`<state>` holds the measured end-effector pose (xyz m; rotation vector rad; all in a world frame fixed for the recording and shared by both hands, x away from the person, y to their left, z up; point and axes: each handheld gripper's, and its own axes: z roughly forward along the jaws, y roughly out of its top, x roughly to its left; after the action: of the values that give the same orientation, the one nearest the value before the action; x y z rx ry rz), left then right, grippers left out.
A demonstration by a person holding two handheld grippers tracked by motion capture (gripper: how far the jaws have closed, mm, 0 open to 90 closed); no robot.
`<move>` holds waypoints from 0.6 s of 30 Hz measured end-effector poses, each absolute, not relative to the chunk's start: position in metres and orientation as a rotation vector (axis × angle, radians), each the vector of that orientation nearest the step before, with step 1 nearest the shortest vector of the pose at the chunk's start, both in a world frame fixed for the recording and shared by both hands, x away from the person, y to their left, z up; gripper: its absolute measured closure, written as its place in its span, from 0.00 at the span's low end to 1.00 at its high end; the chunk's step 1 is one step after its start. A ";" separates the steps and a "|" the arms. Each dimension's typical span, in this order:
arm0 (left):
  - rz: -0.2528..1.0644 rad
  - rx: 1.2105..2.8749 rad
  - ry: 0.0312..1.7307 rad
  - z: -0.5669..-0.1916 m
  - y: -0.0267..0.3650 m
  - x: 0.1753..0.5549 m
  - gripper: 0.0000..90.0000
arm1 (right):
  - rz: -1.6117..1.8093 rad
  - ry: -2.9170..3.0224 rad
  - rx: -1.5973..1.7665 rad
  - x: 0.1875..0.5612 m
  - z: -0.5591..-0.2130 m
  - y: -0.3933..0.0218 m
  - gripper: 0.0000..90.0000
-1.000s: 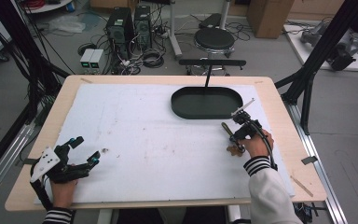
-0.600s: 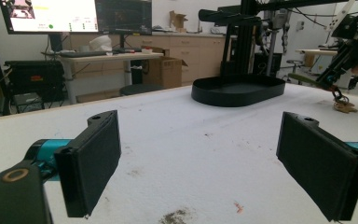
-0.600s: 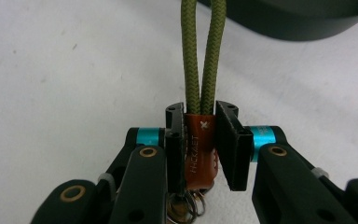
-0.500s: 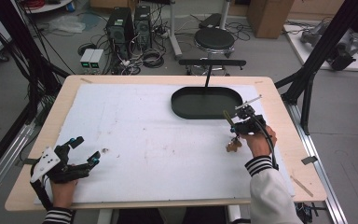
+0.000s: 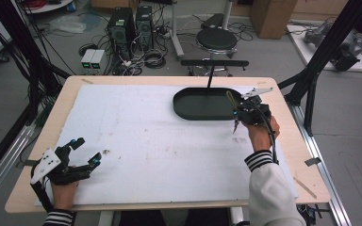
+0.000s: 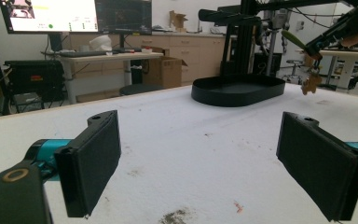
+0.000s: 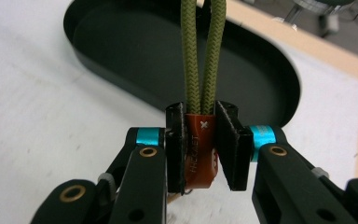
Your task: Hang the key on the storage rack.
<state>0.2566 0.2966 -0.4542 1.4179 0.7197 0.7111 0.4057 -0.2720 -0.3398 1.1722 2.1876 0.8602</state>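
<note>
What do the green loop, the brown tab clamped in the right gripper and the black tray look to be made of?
Green loop: braided cord, probably nylon, going by the woven herringbone texture and matte look.
Brown tab: seemingly leather or an imitation, smooth with a slight sheen and stamped lettering, clamped by the right gripper.
Black tray: likely plastic or coated metal; its matte, even surface leaves it open.

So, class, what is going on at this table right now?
A person works two handheld grippers. The right gripper is clamped on the brown leather tab of an olive-green braided cord loop, held in the air at the near edge of the black oval tray. The left gripper rests open on the white table cover.
</note>
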 end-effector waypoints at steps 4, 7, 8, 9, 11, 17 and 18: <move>0.711 1.419 0.718 -0.454 0.297 0.256 0.16 | 0.909 2.136 1.158 0.410 -0.328 -0.272 0.82; 0.713 1.418 0.717 -0.454 0.297 0.256 0.16 | 0.971 2.098 1.164 0.419 -0.317 -0.273 0.82; 0.713 1.418 0.717 -0.454 0.297 0.256 0.16 | 0.971 2.098 1.164 0.419 -0.317 -0.273 0.82; 0.712 1.419 0.717 -0.454 0.297 0.256 0.16 | 0.975 2.091 1.163 0.421 -0.315 -0.273 0.82; 0.713 1.417 0.716 -0.454 0.297 0.256 0.16 | 0.988 2.071 1.160 0.425 -0.311 -0.271 0.82; 0.711 1.417 0.720 -0.454 0.297 0.256 0.16 | 1.009 2.021 1.146 0.441 -0.302 -0.264 0.82; 0.710 1.416 0.719 -0.454 0.297 0.257 0.16 | 1.009 2.021 1.146 0.441 -0.302 -0.264 0.82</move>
<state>0.2566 0.2972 -0.4543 1.4164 0.7193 0.7097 0.4411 -0.2644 -0.3018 1.1459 2.0208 1.0088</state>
